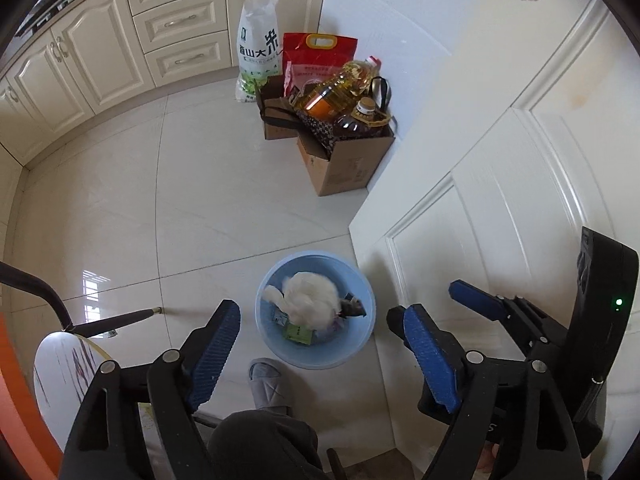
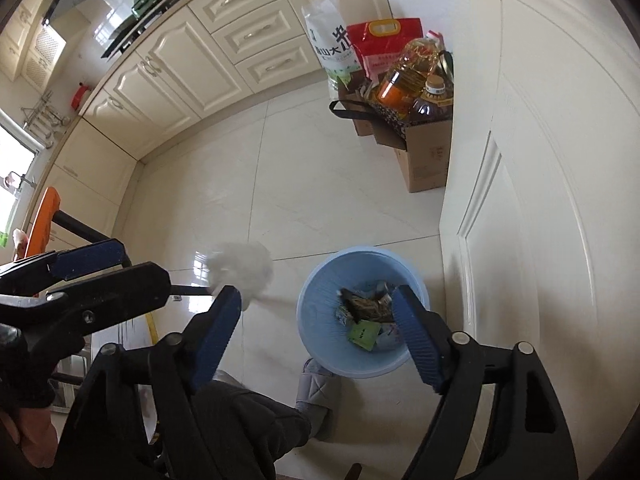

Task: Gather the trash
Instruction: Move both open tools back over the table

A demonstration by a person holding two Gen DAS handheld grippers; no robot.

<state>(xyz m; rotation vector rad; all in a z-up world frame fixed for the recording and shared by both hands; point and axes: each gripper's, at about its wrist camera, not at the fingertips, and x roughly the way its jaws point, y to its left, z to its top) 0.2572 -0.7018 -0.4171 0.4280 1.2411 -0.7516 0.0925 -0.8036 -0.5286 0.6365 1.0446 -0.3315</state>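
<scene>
A light blue bin (image 1: 360,332) stands on the floor beside a white door; it holds wrappers and a green packet (image 2: 364,334). A crumpled white tissue (image 1: 310,298) is blurred in the air, over the bin's opening in the left wrist view and left of the bin in the right wrist view (image 2: 240,270). My left gripper (image 1: 320,344) is open and empty above the bin. My right gripper (image 2: 316,332) is open and empty, also above the bin. In the left wrist view the right gripper (image 1: 444,306) shows at right; in the right wrist view the left gripper (image 2: 132,264) shows at left.
A cardboard box (image 1: 344,164) with oil bottles (image 1: 340,88), a red bag (image 1: 316,60) and a white rice sack (image 1: 256,48) stand by the far wall. Cream cabinets (image 1: 100,52) line the left. The white door (image 1: 500,200) is at right. A grey slipper (image 1: 268,384) is near the bin.
</scene>
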